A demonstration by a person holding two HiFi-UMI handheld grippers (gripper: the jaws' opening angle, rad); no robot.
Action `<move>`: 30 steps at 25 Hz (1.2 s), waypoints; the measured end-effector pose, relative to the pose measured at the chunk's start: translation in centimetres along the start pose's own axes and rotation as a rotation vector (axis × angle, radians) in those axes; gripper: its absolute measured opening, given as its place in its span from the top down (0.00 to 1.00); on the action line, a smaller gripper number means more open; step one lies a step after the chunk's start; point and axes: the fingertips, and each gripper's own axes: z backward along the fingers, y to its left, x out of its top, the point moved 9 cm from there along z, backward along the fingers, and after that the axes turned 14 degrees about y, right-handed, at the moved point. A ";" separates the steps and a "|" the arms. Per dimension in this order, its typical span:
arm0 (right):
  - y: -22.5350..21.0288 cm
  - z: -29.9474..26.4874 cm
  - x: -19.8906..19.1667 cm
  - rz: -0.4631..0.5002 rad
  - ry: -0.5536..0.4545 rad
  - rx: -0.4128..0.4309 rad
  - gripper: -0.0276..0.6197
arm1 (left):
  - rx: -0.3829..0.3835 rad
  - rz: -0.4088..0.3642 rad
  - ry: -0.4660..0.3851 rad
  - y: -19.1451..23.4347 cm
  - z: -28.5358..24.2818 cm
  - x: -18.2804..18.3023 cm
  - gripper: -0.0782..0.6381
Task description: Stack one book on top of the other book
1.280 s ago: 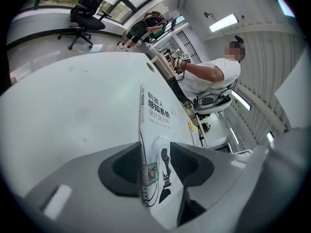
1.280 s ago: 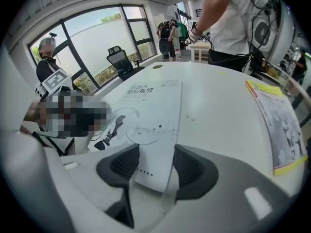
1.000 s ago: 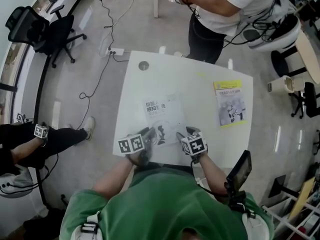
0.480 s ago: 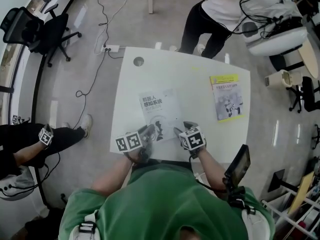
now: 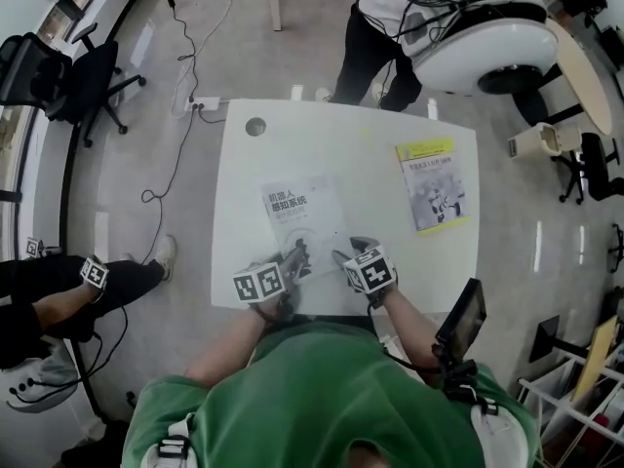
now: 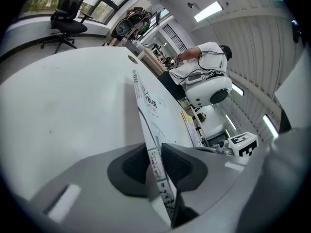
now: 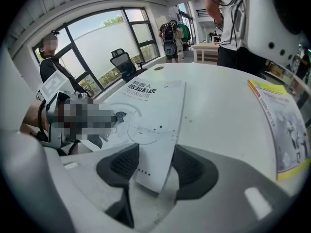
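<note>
The white counter (image 5: 341,154) is carrying both books, with a black office chair (image 5: 58,71) standing on the floor well off its far left corner. The white book (image 5: 302,224) is lying near the person's edge of the counter, cover up. The yellow-edged book (image 5: 432,185) is lying flat well apart from it, toward the far right corner, with nothing on top.

The left gripper (image 5: 292,261) is reaching in at the white book's near left edge. In the left gripper view its jaws are easing apart a little, the book's edge is standing between them, and both pads are pressing on it.

The right gripper (image 5: 346,253) is sitting at the book's near right corner. Its jaws are standing wide, and the corner is poking between them with a gap on either side.
</note>
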 end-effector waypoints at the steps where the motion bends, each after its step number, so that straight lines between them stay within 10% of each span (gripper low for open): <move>1: -0.1 0.0 0.0 0.003 -0.002 0.009 0.62 | -0.007 -0.002 -0.014 0.1 0.1 0.2 0.79; 30: -1.2 1.5 1.2 0.113 -0.240 0.345 0.62 | -0.145 -0.666 -0.124 -9.6 6.0 4.4 0.82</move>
